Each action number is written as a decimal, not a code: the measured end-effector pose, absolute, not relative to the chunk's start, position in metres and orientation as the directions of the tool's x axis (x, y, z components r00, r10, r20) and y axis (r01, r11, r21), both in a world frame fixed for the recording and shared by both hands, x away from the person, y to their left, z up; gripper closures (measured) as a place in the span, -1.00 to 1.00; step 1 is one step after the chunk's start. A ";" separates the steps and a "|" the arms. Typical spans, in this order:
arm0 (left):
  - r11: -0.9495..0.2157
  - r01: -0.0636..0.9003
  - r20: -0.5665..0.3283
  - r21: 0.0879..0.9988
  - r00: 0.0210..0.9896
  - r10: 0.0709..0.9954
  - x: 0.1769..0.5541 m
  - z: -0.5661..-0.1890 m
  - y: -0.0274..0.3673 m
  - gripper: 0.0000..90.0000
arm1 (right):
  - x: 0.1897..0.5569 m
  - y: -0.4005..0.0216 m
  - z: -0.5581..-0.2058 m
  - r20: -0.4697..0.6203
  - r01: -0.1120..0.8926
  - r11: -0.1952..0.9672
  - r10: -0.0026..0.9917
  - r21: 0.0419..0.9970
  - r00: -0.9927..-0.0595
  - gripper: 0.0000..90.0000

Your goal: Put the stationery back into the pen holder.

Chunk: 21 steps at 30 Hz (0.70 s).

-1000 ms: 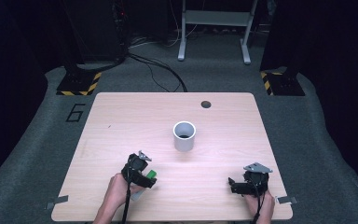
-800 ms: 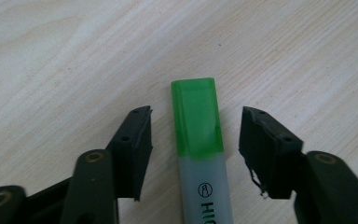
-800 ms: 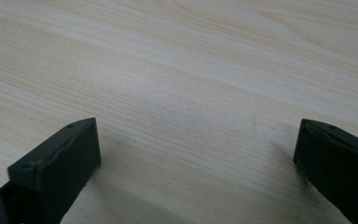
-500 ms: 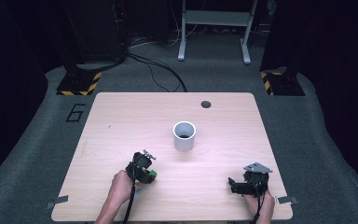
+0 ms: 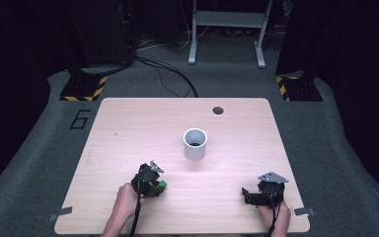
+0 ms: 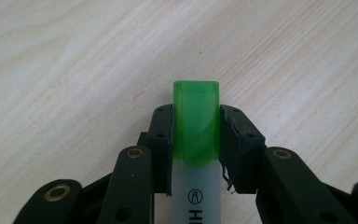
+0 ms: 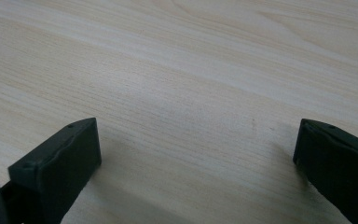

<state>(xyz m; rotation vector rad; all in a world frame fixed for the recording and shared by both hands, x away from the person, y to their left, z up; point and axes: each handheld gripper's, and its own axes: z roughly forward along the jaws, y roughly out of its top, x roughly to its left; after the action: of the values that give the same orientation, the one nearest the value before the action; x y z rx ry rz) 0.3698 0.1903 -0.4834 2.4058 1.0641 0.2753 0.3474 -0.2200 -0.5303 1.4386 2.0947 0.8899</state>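
Since the earlier high view, the left gripper (image 5: 157,183) has been shifted slightly along the near part of the worktop (image 5: 128,128), and its jaws have been brought together on the green highlighter (image 5: 162,185), which previously lay between them with more of its green end showing. The right gripper (image 5: 249,196) has been kept where it was, near the front right corner.

In the left gripper view, the highlighter (image 6: 196,135) is seen clamped from both sides: the two black jaws are pressed against its translucent green cap, whose tip projects past them, while the whitish barrel with dark lettering runs back toward the camera. The highlighter is thus held low over the wood at the near left, well apart from the white cup (image 5: 195,143).

In the right gripper view, the jaws of the right gripper (image 7: 196,154) are spread wide, with nothing but bare wood grain between them.

The cup is stood upright near the middle of the worktop, beyond and between both hands. A small dark round hole (image 5: 218,110) is set in the worktop near its far edge.
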 end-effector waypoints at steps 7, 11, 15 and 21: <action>-0.555 0.586 -0.013 0.590 0.694 0.719 0.362 -0.466 0.198 0.49 | 0.347 -0.220 -0.530 0.003 0.650 0.242 0.936 0.720 -0.352 -1.00; -0.525 0.559 -0.032 0.642 0.704 0.709 0.358 -0.458 0.204 0.49 | 0.348 -0.219 -0.531 0.008 0.651 0.239 0.936 0.721 -0.352 -1.00; -0.493 0.556 -0.057 0.669 0.700 0.712 0.357 -0.457 0.207 0.49 | 0.348 -0.219 -0.531 0.005 0.651 0.242 0.936 0.720 -0.353 -1.00; -0.465 0.542 -0.067 0.700 0.698 0.712 0.358 -0.456 0.213 0.49 | 0.348 -0.219 -0.531 0.003 0.649 0.246 0.934 0.720 -0.358 -1.00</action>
<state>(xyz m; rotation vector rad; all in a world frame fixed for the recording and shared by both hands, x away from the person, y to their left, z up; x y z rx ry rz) 0.3579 0.2135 -0.4560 2.1837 0.9530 0.3041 0.3485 -0.2194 -0.5305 1.4437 2.0959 0.8932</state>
